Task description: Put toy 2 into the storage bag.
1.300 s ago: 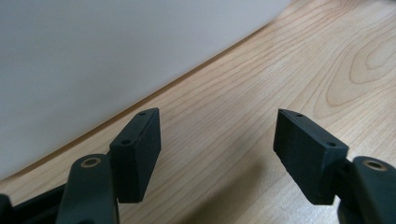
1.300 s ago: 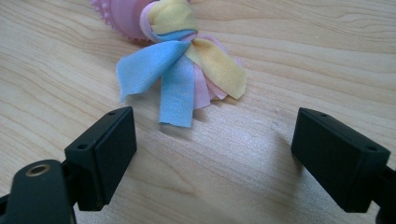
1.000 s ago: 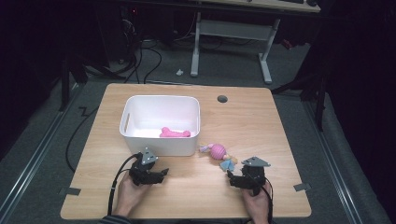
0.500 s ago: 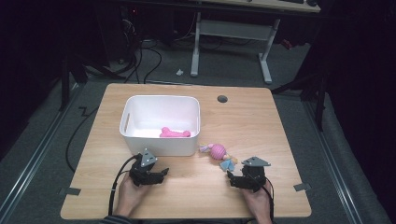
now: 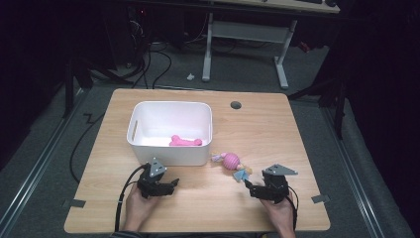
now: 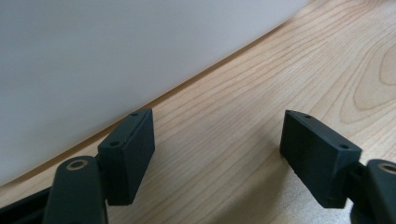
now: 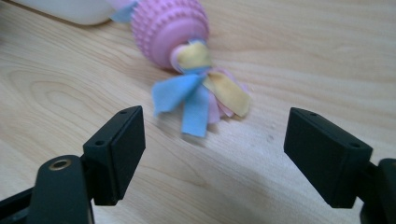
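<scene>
A pale wooden table (image 5: pixel 277 124) is seen on a grey floor in a dark room, with a desk frame (image 5: pixel 245 37) behind. Near the front edge, the left tongs (image 5: pixel 171 186) and right tongs (image 5: pixel 249 187) are held wide apart, nothing gripped. A white bin (image 5: pixel 168 148) stands just beyond the left tongs, a pink bone toy (image 5: pixel 185 142) inside. A pink ball toy (image 5: pixel 233 163) with fabric strips lies just ahead of the right tongs.
</scene>
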Demonstrator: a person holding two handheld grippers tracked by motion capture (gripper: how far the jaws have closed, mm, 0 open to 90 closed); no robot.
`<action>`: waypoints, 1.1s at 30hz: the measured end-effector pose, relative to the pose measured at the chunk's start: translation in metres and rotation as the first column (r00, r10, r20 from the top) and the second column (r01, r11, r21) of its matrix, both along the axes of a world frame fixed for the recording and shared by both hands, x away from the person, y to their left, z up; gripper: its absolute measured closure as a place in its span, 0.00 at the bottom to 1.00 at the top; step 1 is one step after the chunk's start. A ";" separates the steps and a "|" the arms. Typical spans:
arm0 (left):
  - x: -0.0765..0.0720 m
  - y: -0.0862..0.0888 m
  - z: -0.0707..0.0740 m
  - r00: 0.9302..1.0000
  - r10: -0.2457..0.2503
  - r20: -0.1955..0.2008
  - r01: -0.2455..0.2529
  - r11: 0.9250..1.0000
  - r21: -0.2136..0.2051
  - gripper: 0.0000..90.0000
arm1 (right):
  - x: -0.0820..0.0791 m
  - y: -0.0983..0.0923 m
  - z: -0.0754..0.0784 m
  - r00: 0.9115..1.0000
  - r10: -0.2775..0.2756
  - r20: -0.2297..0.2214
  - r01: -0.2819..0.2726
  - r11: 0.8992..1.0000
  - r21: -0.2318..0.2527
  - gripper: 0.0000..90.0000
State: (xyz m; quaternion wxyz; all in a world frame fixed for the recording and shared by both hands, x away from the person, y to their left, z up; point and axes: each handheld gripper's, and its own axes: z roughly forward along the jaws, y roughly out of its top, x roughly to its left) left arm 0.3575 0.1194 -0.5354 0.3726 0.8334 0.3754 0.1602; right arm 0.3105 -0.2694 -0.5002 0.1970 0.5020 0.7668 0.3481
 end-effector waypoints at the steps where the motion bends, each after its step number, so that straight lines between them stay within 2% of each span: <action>1: 0.000 0.000 0.000 1.000 0.000 0.000 0.000 1.000 0.000 0.30 | 0.000 0.002 0.003 1.000 0.007 0.005 -0.007 1.000 -0.004 0.24; 4: 0.000 0.000 0.000 1.000 0.000 0.000 0.000 1.000 -0.001 0.29 | 0.003 0.006 0.010 0.999 0.047 0.008 -0.047 0.999 0.005 0.26; 6: 0.000 0.000 0.000 1.000 0.001 0.000 -0.001 1.000 -0.001 0.29 | 0.008 0.010 0.013 0.996 0.080 -0.027 -0.079 0.997 0.027 0.27; 15: 0.000 0.000 0.000 1.000 0.000 0.000 0.000 1.000 -0.001 0.29 | 0.039 0.030 0.032 0.988 0.135 -0.076 -0.140 0.987 -0.075 0.29; 21: 0.000 0.000 0.000 1.000 0.001 -0.001 -0.001 1.000 -0.001 0.29 | 0.063 0.046 0.038 0.973 0.182 -0.140 -0.200 0.972 -0.124 0.32; 28: 0.000 0.000 0.000 1.000 0.001 -0.002 -0.001 1.000 0.000 0.29 | 0.086 0.065 0.038 0.956 0.201 -0.215 -0.243 0.950 -0.196 0.29; 33: 0.000 0.000 0.000 1.000 0.001 -0.002 -0.001 1.000 -0.001 0.29 | 0.098 0.071 0.029 0.948 0.190 -0.255 -0.245 0.947 -0.207 0.28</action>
